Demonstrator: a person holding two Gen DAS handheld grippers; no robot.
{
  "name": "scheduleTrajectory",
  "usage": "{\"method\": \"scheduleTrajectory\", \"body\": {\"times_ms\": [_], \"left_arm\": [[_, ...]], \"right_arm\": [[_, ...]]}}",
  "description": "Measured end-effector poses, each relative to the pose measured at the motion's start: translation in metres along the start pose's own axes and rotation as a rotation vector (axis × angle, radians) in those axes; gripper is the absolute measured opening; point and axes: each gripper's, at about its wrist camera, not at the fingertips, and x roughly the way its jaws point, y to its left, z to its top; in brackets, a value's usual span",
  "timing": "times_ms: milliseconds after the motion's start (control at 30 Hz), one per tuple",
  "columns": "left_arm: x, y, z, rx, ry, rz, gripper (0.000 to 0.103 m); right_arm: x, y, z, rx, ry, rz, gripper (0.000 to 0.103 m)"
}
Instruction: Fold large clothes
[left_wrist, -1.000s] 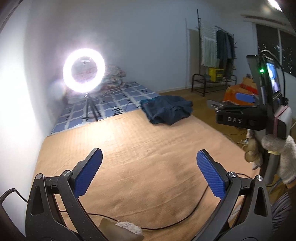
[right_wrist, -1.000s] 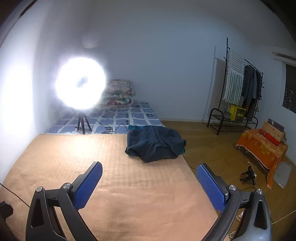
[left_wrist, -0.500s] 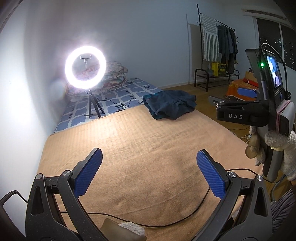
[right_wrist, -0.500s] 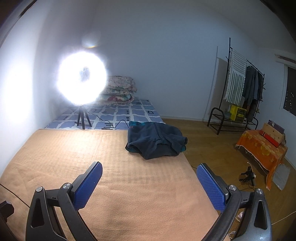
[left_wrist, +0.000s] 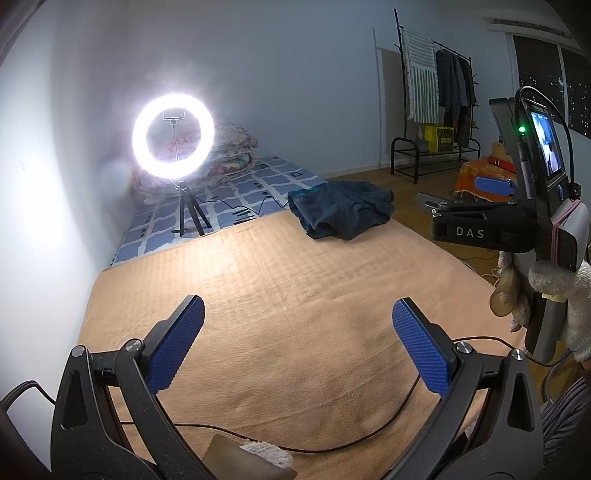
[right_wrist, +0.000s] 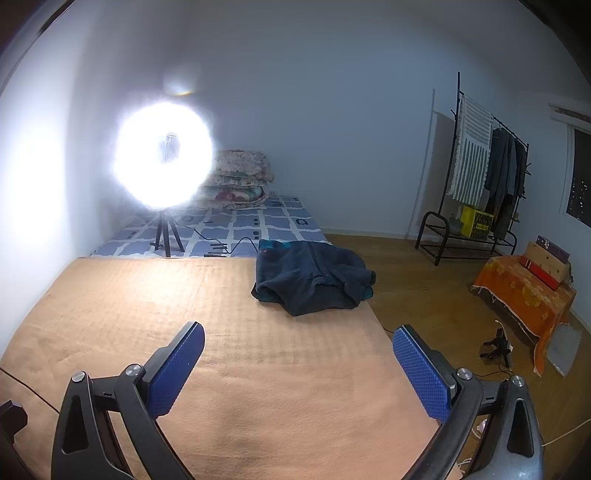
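Observation:
A dark blue garment (left_wrist: 341, 212) (right_wrist: 314, 278) lies crumpled at the far right corner of the tan blanket (left_wrist: 280, 317) (right_wrist: 229, 347). My left gripper (left_wrist: 297, 345) hangs open over the near part of the blanket, nothing between its blue pads. Over the blanket's near right side my right gripper (right_wrist: 297, 371) is open too, and empty. In the left wrist view the right gripper's body (left_wrist: 517, 229) shows at the right edge, held by a gloved hand (left_wrist: 561, 291). Both grippers are far from the garment.
A lit ring light on a tripod (left_wrist: 173, 136) (right_wrist: 164, 157) stands on a blue checked mattress (right_wrist: 236, 225) beyond the blanket, with folded quilts (right_wrist: 240, 181). A clothes rack (right_wrist: 484, 177) and orange-covered boxes (right_wrist: 524, 291) stand right. A thin cable (left_wrist: 332, 439) crosses the near blanket.
Both views have tilted and shifted slightly; the garment and ring light sit a little differently in frame. Both grippers stay open and empty.

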Motion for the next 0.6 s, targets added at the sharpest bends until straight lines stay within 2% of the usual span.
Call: {"method": "scheduleTrajectory", "body": {"times_ms": [600], "left_arm": [[-0.0033,0.0004,0.0037,0.000,-0.010,0.005,0.103]], "right_arm": [[0.0009,-0.0007,-0.0008,-0.002,-0.003,0.001,0.103]]}}
